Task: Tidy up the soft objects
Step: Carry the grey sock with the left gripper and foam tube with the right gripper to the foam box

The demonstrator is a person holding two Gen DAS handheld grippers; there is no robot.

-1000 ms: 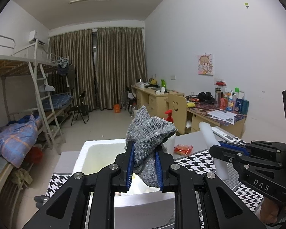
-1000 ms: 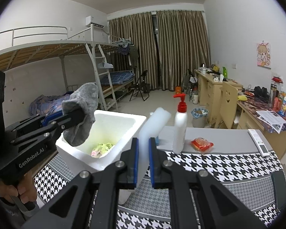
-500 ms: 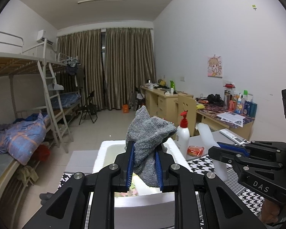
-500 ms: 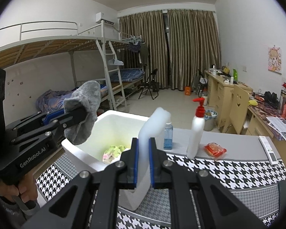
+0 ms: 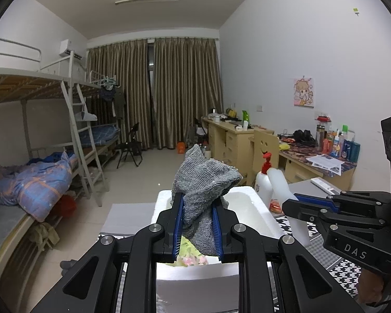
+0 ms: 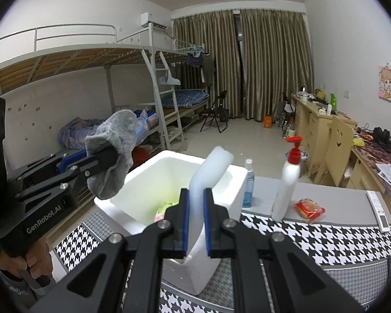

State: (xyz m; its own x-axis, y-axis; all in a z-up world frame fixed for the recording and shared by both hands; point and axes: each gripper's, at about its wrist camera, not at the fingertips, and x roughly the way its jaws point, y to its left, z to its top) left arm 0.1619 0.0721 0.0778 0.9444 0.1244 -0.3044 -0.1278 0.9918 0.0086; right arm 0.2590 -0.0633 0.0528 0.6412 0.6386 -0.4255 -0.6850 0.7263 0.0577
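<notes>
Two grippers are loaded, the left gripper (image 5: pixel 197 225) clamping a grey sock (image 5: pixel 203 195) and the right gripper (image 6: pixel 196 223) a white foam strip (image 6: pixel 208 172), both above the foam box (image 6: pixel 143 182); lower each inside its rim before releasing.

Both tools are matte black plastic, built of angular linked bars with open triangular cut-outs; round silver screws sit at each pivot; blue pads line the inner faces of the fingers. The left gripper (image 5: pixel 197 224) bears white "GenRobot.AI" lettering along its side; the right gripper (image 6: pixel 195 223) shows "DAS" in pale letters on its flank. A hand (image 6: pixel 30 263) wraps a dark grip below; a grey sleeve edge shows beneath it.
</notes>
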